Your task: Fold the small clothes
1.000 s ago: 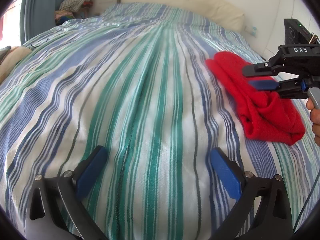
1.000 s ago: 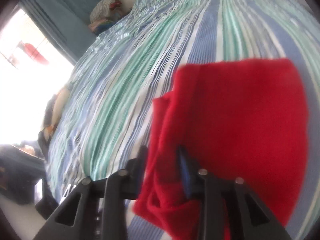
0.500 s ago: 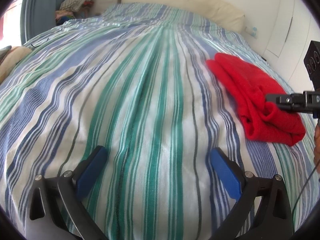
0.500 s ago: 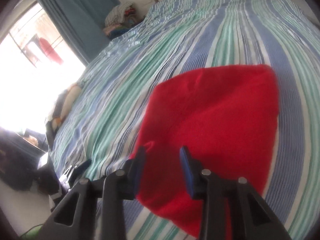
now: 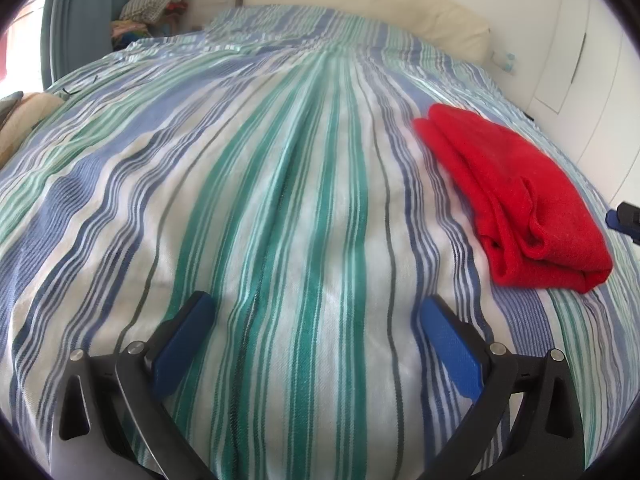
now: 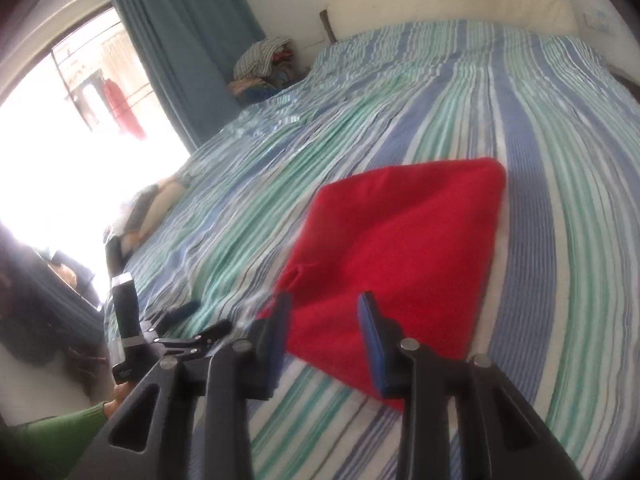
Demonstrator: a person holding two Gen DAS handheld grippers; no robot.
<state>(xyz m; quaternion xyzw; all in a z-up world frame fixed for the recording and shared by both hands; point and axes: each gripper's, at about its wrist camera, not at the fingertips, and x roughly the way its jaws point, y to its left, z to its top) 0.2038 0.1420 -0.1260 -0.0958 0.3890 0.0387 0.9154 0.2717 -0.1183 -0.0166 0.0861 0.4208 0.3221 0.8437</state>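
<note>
- left gripper low over striped bedsheet, level, pointing toward the headboard; fingers spread wide, nothing between them
- right gripper tilted down toward the near edge of the red cloth; fingers parted, holding nothing, cloth seen through the gap
- red cloth folded, flat on sheet, to the right of the left gripper
- green sleeve at lower left of right wrist view, behind the left tool's handle
</note>
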